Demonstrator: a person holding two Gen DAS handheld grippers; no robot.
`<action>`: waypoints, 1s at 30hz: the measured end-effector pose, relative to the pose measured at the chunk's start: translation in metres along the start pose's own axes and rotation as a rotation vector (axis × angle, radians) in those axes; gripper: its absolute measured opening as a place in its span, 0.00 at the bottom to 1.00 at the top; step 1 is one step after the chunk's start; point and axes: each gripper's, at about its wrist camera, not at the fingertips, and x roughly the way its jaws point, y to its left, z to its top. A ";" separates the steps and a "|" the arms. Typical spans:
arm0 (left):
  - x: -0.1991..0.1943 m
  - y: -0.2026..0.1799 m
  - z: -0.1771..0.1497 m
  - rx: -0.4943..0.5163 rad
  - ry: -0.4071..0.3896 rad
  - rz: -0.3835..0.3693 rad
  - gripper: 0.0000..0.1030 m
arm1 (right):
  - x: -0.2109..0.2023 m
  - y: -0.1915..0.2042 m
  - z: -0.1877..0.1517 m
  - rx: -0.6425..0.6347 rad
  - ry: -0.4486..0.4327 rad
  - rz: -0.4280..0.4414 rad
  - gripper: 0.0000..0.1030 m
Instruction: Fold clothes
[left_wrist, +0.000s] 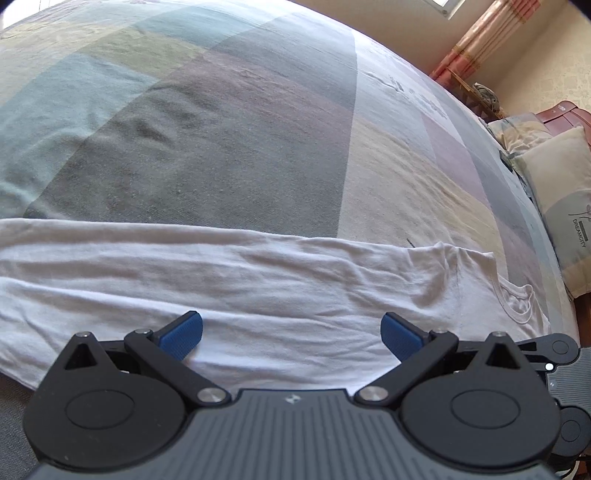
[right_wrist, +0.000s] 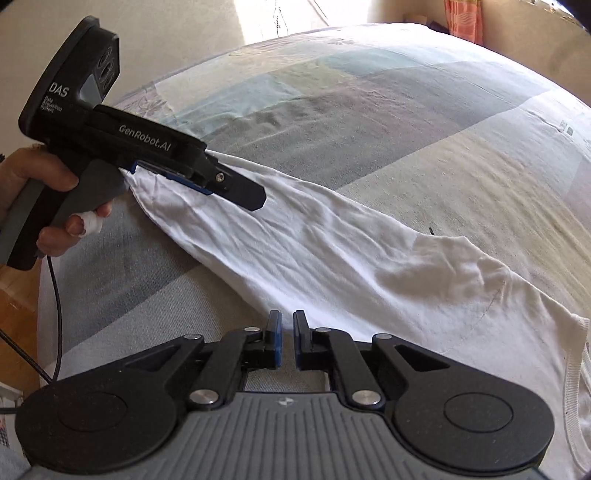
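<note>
A white T-shirt lies folded into a long band across the near edge of a bed covered with a patchwork sheet of grey, teal and beige blocks. In the left wrist view the shirt runs across the lower half of the frame, its collar at the right end, and the left hand-held gripper hangs just above the cloth with its blue pads spread wide, released, nothing between them. In the right wrist view the right hand-held gripper at the bottom centre is clenched almost shut, its pads empty, with the shirt's edge just beyond the tips. At upper left a hand grips the other tool's handle. Pillows sit at the far right of the bed
</note>
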 end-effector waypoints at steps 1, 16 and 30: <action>0.000 0.006 -0.004 -0.015 0.005 0.022 0.99 | 0.005 -0.001 0.000 0.023 0.009 0.005 0.11; -0.021 0.081 -0.009 -0.097 -0.094 0.326 0.98 | 0.005 0.000 -0.012 0.079 0.099 -0.010 0.22; -0.014 0.044 0.015 0.194 -0.147 0.316 0.97 | -0.012 -0.016 0.008 0.071 0.033 -0.205 0.48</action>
